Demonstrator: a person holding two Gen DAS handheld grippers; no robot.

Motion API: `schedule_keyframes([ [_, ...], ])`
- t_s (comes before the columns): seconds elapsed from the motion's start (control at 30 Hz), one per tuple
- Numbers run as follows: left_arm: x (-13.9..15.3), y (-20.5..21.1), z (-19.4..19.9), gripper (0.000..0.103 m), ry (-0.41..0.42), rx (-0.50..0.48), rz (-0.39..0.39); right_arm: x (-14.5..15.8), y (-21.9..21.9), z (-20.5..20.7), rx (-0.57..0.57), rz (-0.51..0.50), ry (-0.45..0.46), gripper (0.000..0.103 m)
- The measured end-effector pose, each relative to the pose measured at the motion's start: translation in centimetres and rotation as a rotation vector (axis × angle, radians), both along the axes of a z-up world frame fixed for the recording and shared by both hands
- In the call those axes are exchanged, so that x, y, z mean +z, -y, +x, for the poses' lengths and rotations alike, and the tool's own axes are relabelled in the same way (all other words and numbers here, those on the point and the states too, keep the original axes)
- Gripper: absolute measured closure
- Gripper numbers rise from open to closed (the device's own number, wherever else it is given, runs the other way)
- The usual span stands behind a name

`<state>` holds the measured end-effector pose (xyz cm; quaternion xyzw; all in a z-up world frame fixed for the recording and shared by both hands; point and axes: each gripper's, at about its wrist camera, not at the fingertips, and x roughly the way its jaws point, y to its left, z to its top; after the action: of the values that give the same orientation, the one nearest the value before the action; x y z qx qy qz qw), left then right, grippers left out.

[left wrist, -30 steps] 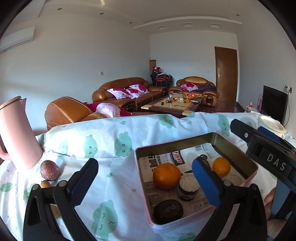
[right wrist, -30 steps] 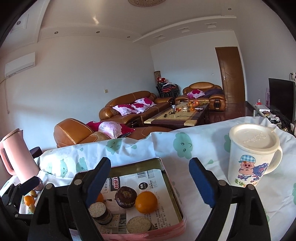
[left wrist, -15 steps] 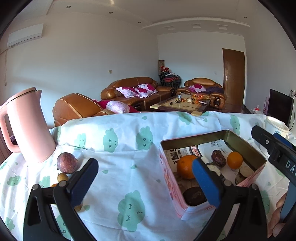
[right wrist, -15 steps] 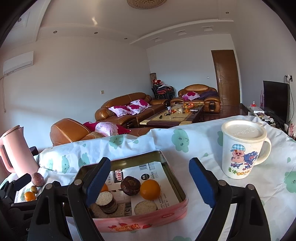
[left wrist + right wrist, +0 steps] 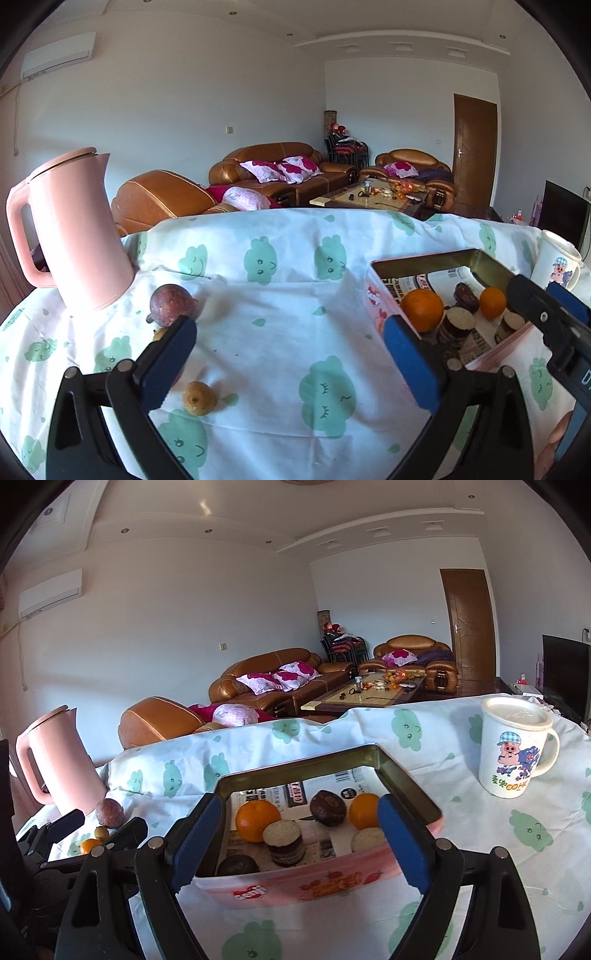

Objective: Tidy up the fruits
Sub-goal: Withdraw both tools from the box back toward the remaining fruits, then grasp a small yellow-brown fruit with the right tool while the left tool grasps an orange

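Note:
A pink tin box point(image 5: 410, 786) point(image 5: 491, 266) lined with newspaper holds two oranges point(image 5: 257, 819) point(image 5: 364, 810), a dark passion fruit point(image 5: 328, 807) and several round cakes point(image 5: 282, 836). On the cloth at the left lie a purple passion fruit point(image 5: 171, 304) point(image 5: 109, 813), a small yellow fruit point(image 5: 199, 398) and a small orange fruit point(image 5: 89, 845). My left gripper point(image 5: 290, 362) is open and empty over the cloth, between the loose fruits and the box. My right gripper point(image 5: 297, 842) is open and empty, just in front of the box.
A pink kettle point(image 5: 75, 232) point(image 5: 59, 757) stands at the back left by the passion fruit. A lidded white mug point(image 5: 513, 747) point(image 5: 556, 264) stands right of the box. The table has a white cloth with green prints point(image 5: 288, 258). Sofas lie beyond.
My left gripper has swung left, away from over the box toward the loose fruits by the kettle. My right gripper has drawn back and lowered in front of the box. Both stay open.

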<state>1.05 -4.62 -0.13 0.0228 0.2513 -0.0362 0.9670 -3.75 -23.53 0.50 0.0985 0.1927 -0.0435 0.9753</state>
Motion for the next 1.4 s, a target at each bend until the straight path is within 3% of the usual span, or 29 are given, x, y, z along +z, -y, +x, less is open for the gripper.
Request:
schedule_keyframes([
  [0.2,-0.3,-3.5,1.0,0.000,-0.034,0.057,-0.038,-0.1,-3.5,0.9,0.059,0.000,-0.013,0.015],
  [0.43,-0.3,-7.1,1.6,0.000,-0.016,0.116,0.005,-0.2,-7.5,1.7,0.127,-0.006,-0.019,0.015],
  [0.73,-0.6,-13.7,3.3,0.000,-0.059,0.202,-0.014,-0.4,-11.9,3.0,0.216,-0.011,-0.054,0.015],
  [0.9,-0.8,-18.0,4.4,0.000,-0.100,0.326,-0.005,-1.2,-14.8,4.1,0.326,-0.008,-0.125,0.015],
  [1.07,-1.1,-20.7,4.8,0.000,-0.135,0.383,-0.053,-2.4,-18.6,5.4,0.459,-0.040,-0.235,0.016],
  [1.13,-1.3,-21.0,5.0,0.000,-0.150,0.384,-0.055,-3.2,-20.4,6.3,0.494,-0.080,-0.304,0.023],
  [1.2,-1.5,-20.8,5.1,0.000,-0.163,0.364,-0.060,-4.3,-21.8,7.3,0.507,-0.119,-0.382,0.050],
  [1.27,-1.4,-20.9,5.2,0.000,-0.172,0.336,-0.076,-5.4,-22.5,8.2,0.524,-0.126,-0.454,0.052],
  [1.37,-1.3,-20.3,5.2,0.001,-0.175,0.292,-0.097,-5.4,-22.8,8.2,0.530,-0.139,-0.454,0.054],
  [1.4,-1.3,-20.0,5.1,0.002,-0.174,0.269,-0.100,-5.5,-22.9,8.2,0.532,-0.138,-0.457,0.069],
])
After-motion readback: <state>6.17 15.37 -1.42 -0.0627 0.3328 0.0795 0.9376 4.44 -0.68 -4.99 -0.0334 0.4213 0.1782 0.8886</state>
